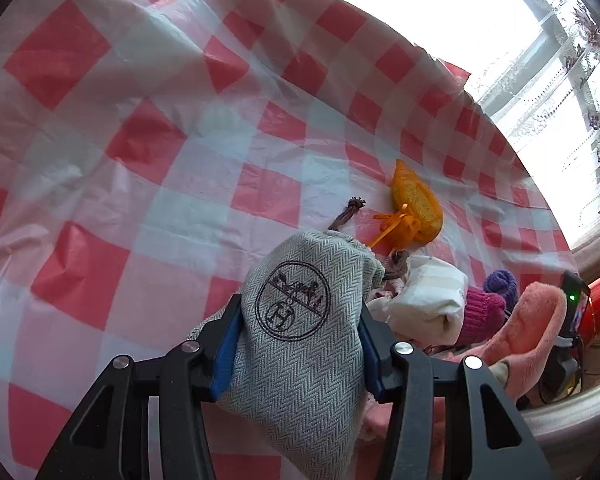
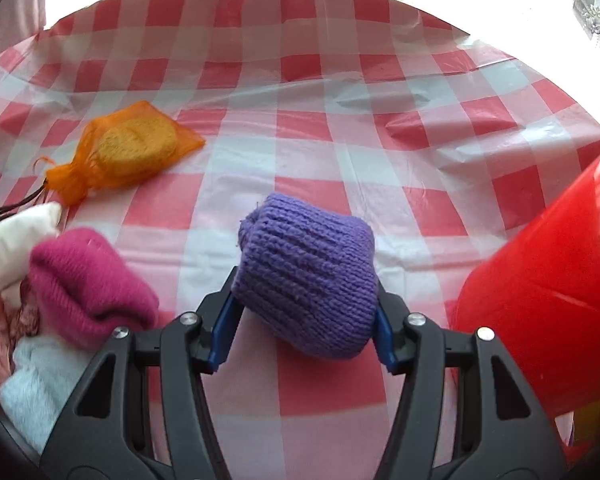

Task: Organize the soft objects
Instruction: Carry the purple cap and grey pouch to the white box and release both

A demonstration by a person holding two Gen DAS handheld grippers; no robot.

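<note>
Grey herringbone pouch (image 1: 300,344) clamped in my left claw (image 1: 296,344); purple knit roll (image 2: 308,276) clamped in my right claw (image 2: 302,320), above the checked table (image 2: 340,152).

I see the counter (image 2: 320,128) covered edge to edge by a thin, creased red-and-white checked plastic sheet (image 1: 148,148). Lying directly on it: an orange mesh pouch (image 2: 136,148) holding a yellow sponge, its drawstring end pointing toward a heap of soft goods. That heap, at the near edge, comprises a white folded cloth (image 1: 424,300), a magenta knitted piece (image 2: 88,280), a pale blue fleecy item (image 2: 40,380) and a pink plush fabric (image 1: 528,320). A red plastic vessel (image 2: 552,320) is at the right edge of my right view; I cannot see its base.
</note>
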